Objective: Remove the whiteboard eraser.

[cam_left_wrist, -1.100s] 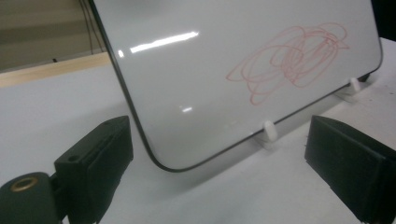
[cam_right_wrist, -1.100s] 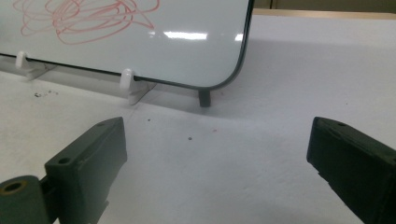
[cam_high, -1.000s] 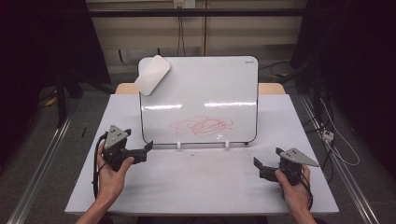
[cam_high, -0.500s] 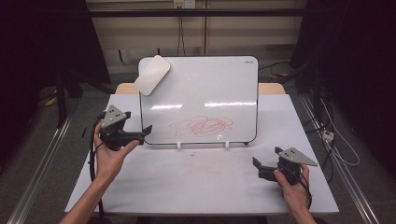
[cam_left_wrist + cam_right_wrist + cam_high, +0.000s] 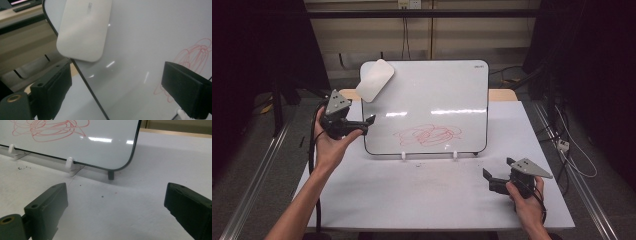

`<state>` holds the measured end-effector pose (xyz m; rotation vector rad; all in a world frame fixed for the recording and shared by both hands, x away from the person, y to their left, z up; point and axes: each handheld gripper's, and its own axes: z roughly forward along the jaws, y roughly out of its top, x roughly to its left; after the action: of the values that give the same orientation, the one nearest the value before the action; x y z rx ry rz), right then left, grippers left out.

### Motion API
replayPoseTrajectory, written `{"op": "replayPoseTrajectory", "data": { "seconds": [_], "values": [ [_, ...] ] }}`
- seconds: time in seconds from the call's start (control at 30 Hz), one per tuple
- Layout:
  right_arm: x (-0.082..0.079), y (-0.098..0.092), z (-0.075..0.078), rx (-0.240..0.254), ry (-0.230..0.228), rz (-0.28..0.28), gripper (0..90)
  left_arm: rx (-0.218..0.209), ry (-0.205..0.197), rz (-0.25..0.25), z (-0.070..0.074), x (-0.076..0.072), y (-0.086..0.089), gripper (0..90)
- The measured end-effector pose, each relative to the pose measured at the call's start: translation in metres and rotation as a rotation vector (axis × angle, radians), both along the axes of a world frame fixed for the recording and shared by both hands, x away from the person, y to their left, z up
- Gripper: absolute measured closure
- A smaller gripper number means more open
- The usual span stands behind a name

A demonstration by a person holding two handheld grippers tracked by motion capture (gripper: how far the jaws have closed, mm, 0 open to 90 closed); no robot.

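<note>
Pale eraser (image 5: 375,80) stuck at upper left corner of upright whiteboard (image 5: 432,90), overlapping its edge; top cut off in left gripper view (image 5: 83,30). Red scribble (image 5: 428,135) low on board, partly hidden behind a jaw in left gripper view, cropped at top in right gripper view. Left tool (image 5: 364,122) raised just beside board's left edge, below eraser, jaws apart after narrowing slightly, gripping nothing. Right tool (image 5: 498,175) low over white counter (image 5: 412,195), near board's right foot, jaws wide, empty.
</note>
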<state>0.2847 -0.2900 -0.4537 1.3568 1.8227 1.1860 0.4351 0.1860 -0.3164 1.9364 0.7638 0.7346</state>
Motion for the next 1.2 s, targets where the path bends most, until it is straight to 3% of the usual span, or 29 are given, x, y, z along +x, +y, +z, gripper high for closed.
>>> {"op": "replayPoseTrajectory", "data": {
  "seconds": [0.2,0.3,0.47,0.57,0.63,0.8,1.07,1.2],
  "values": [
    [0.000,0.000,0.000,0.002,0.004,0.004,5.1,0.036,-0.040,-0.001,0.008,0.014,-0.008,11.0],
    [-0.001,0.000,0.000,0.000,0.006,0.004,5.1,0.077,-0.071,0.011,0.013,0.022,-0.013,10.9],
    [-0.001,-0.001,0.000,-0.005,0.003,0.005,5.1,0.126,-0.081,0.023,0.019,0.035,-0.019,11.8],
    [-0.002,-0.002,0.000,-0.005,0.001,0.000,5.0,0.128,-0.081,0.040,0.021,0.043,-0.020,12.7],
    [-0.002,-0.002,0.000,-0.005,0.001,0.000,5.0,0.158,-0.092,0.050,0.022,0.048,-0.022,13.5],
    [-0.001,-0.001,0.000,-0.008,0.005,0.001,5.0,0.147,-0.115,0.039,0.024,0.057,-0.027,17.2],
    [-0.002,-0.002,0.000,-0.011,0.002,-0.003,4.9,0.178,-0.133,0.046,0.025,0.068,-0.039,23.2],
    [-0.002,-0.002,0.000,-0.011,0.004,0.001,4.9,0.217,-0.142,0.045,0.025,0.071,-0.047,25.5]
  ]
}}
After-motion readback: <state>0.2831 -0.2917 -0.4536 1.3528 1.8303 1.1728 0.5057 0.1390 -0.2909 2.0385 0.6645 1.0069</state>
